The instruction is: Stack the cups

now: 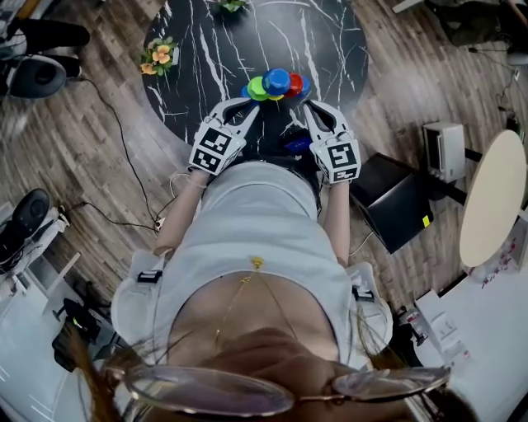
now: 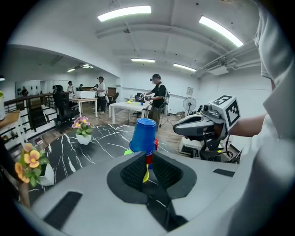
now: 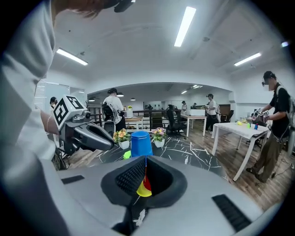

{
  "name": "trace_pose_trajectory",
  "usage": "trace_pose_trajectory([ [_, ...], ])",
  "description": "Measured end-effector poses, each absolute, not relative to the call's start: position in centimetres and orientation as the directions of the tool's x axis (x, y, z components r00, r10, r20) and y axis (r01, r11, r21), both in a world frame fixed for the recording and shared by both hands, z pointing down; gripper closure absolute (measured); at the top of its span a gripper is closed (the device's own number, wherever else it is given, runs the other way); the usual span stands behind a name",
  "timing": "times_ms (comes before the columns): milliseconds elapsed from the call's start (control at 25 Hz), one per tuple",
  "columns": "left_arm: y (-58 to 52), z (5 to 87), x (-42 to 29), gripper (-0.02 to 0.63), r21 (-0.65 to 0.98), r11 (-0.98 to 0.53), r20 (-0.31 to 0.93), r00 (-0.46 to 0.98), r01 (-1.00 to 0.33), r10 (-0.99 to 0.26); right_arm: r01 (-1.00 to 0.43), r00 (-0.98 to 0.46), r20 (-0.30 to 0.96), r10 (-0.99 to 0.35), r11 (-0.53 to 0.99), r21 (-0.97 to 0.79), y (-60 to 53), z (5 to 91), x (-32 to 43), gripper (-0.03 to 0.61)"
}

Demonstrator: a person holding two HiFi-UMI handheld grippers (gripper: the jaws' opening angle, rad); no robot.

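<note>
A cluster of coloured cups [image 1: 276, 83] stands at the near edge of the round black marble table [image 1: 206, 49]. An upside-down blue cup [image 1: 277, 79] tops it, with a green cup [image 1: 257, 89] to the left and a red cup [image 1: 295, 82] to the right. My left gripper [image 1: 252, 103] reaches in from the left and my right gripper [image 1: 307, 105] from the right. In the left gripper view the jaws [image 2: 147, 168] pinch thin red and yellow cup walls below the blue cup [image 2: 143, 135]. In the right gripper view the jaws [image 3: 143, 182] are shut on a red and yellow rim beneath the blue cup [image 3: 140, 144].
Small flower pots [image 1: 158, 56] [image 1: 231, 5] stand on the table, one at its left edge and one at its far edge. On the floor lie a black case [image 1: 396, 202] to the right and cables [image 1: 124, 165] to the left. A pale round table [image 1: 495, 198] is at far right. People stand in the background.
</note>
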State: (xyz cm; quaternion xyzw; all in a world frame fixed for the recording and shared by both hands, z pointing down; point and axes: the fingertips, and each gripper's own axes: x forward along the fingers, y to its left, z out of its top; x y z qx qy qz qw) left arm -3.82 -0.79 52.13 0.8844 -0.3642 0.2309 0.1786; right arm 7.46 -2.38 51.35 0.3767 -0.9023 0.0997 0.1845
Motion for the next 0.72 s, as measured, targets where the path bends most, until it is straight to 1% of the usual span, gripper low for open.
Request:
trace_pose_trajectory([
  [40,-0.8,51.9,-3.5,0.562,0.151,-0.673,0.526,0.635,-0.724,-0.566,-0.705,-0.660,0.404,-0.634,0.708,-0.040,-2.3,51.3,7.0,0.558],
  [160,-0.1,52.0,-2.5,0.575,0.185,-0.686,0.503,0.667,-0.704,-0.550,-0.672,-0.696,0.376,-0.611,0.739,-0.044,-2.1,50.7,5.9,0.558],
  [440,-0.4,49.7,-1.4,0.580,0.161,-0.725,0.436,0.708,-0.669,-0.556,-0.598,-0.769,0.293,-0.569,0.801,-0.014,-1.9,47.9,3.4,0.560],
  [720,-1.0,45.4,-0.7,0.580,0.121,-0.739,0.344,0.727,-0.662,-0.595,-0.587,-0.794,0.214,-0.569,0.809,-0.023,-1.9,43.9,2.6,0.560],
])
